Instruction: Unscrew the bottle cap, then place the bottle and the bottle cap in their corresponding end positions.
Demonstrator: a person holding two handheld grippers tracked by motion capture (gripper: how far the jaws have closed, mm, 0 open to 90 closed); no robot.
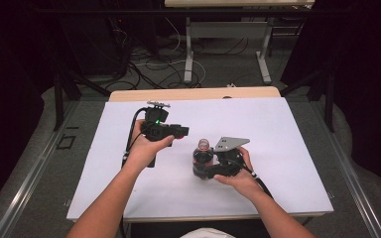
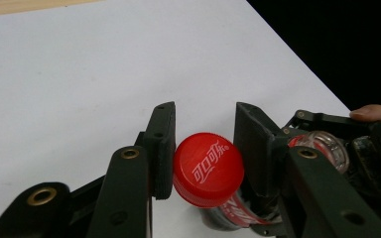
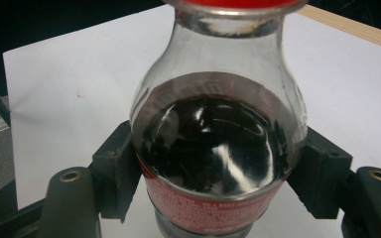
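A small glass cola bottle (image 1: 202, 158) with dark drink and a red label stands on the white sheet (image 1: 278, 129). My right gripper (image 1: 204, 167) is shut on its body, a pad on each side of the belly (image 3: 218, 124). A red cap (image 2: 208, 168) with white lettering sits between the pads of my left gripper (image 2: 204, 139), which is shut on it. That gripper (image 1: 182, 132) hovers just left of the bottle's top and points towards it. In the left gripper view the bottle's open glass mouth (image 2: 325, 148) shows behind the cap, with a red ring under it.
The white sheet covers a wooden table (image 1: 193, 93) whose far edge shows beyond it. Past the table, cables (image 1: 154, 69) lie on the floor by the legs of another table (image 1: 188, 49). Dark space surrounds both sides.
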